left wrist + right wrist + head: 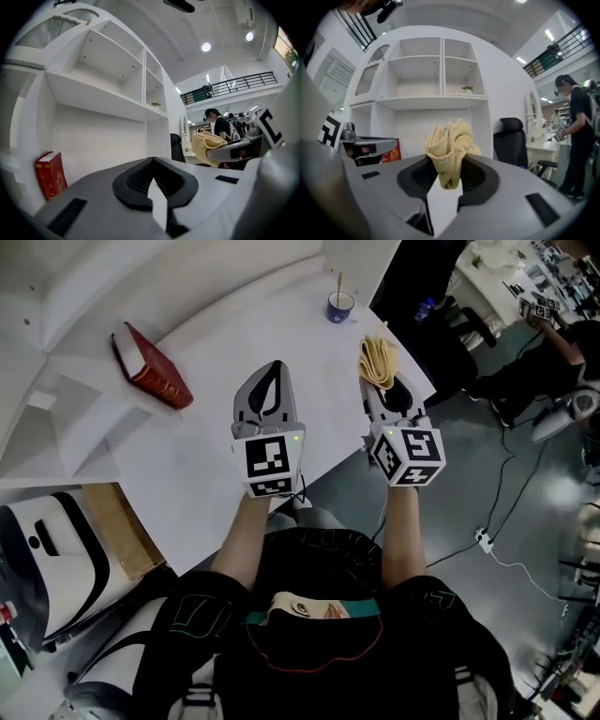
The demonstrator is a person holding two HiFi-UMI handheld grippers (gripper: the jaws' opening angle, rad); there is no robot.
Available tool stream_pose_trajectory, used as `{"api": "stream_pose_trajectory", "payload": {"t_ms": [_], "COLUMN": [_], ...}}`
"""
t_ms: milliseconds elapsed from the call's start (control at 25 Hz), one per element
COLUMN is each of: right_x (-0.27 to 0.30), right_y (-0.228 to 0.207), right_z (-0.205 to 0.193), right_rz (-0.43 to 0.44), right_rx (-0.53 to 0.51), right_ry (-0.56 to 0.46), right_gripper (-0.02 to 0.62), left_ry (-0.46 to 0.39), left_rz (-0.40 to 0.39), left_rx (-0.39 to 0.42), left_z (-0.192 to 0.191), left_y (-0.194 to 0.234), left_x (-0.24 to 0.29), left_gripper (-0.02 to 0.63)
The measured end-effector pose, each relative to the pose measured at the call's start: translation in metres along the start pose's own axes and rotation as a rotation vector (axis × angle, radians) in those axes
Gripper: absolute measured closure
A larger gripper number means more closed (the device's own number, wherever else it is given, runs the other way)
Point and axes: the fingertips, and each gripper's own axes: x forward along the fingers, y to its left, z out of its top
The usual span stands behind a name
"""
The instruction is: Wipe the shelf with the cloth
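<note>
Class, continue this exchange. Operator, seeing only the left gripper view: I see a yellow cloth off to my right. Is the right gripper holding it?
Observer: Yes. The right gripper has its jaws shut on the cloth, which bunches up above them.
Operator: What stands on the desk besides the red book?
Observer: A blue cup with a stick in it, near the far corner.
Operator: Where is my left gripper?
Observer: Above the desk, beside the right one.
</note>
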Motion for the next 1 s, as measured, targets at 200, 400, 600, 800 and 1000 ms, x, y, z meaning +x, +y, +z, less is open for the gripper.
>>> {"api": "stream_pose_trajectory", "payload": {"t_ms": [200, 400, 600, 800, 1000], "right_x": [-0.015, -0.021, -0.023, -0.029, -0.037], "right_y": [-0.024, -0.028, -0.027, -0.031, -0.030], "right_z": [-0.018, -0.018, -0.019, -0.016, -0.017], "right_rz": [-0.086, -0.086, -0.073, -0.065, -0.053], "right_rx": [0.008, -0.018, -0.022, -0.026, -0.035], "right_ry": [0.015, 0.000, -0.009, -0.013, -0.013], "right_gripper": [0.468, 0.468, 0.468, 0.468, 0.468], "left_ry": [0.014, -0.008, -0.016, 0.000, 0.026], "left_rz": [-0.019, -0.035, -0.031, -0.028, 0.001], "left_rx": [-0.006, 0.002, 0.001, 0.001, -0.001], "left_z": [-0.020, -0.018, -0.018, -0.018, -0.024], "left_y": [-0.021, -0.035, -0.036, -0.041, -0.041], "left_x": [0.002, 0.005, 0.003, 0.000, -0.007], "left_gripper": [0.607, 0.607, 0.607, 0.607, 0.607]}}
